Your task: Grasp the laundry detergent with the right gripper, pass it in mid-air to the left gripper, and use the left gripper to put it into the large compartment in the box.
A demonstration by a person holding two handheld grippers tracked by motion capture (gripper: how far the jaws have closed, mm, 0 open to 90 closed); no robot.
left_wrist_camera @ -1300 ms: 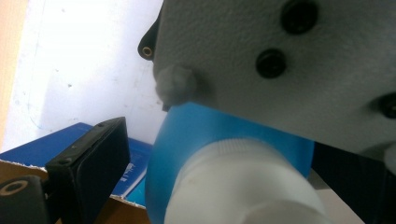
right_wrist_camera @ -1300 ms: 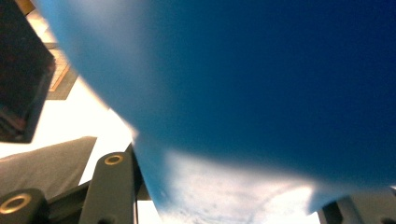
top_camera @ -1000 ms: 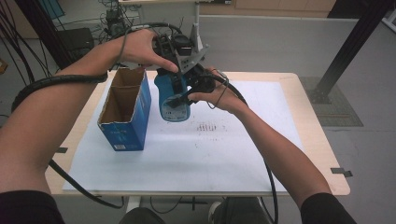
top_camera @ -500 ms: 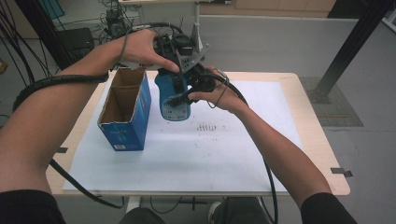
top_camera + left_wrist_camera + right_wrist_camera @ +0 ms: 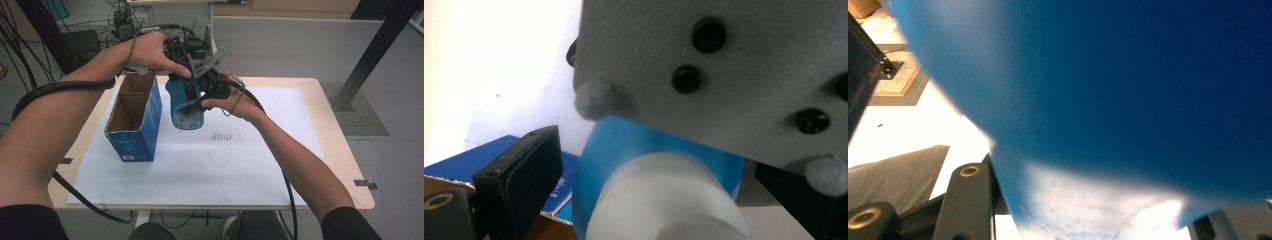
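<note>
A blue bottle [image 5: 187, 107] with a white cap [image 5: 669, 200] stands upright on the white paper, just right of an open blue cardboard box [image 5: 132, 117]. My left gripper [image 5: 184, 82] comes down from above and straddles the cap; its left finger [image 5: 524, 170] stands apart from the cap, so the jaws look open. My right gripper [image 5: 192, 105] reaches in from the right and is shut on the bottle's body [image 5: 1123, 100]. Its grey plate [image 5: 724, 75] hides most of what lies ahead in the left gripper view.
The white paper sheet [image 5: 240, 165] covers most of the wooden table [image 5: 345, 165]. The box [image 5: 489, 160] stands close against the bottle's left side. Cables trail from both grippers over the table's front edge. A black post [image 5: 375, 50] stands off the table at the right.
</note>
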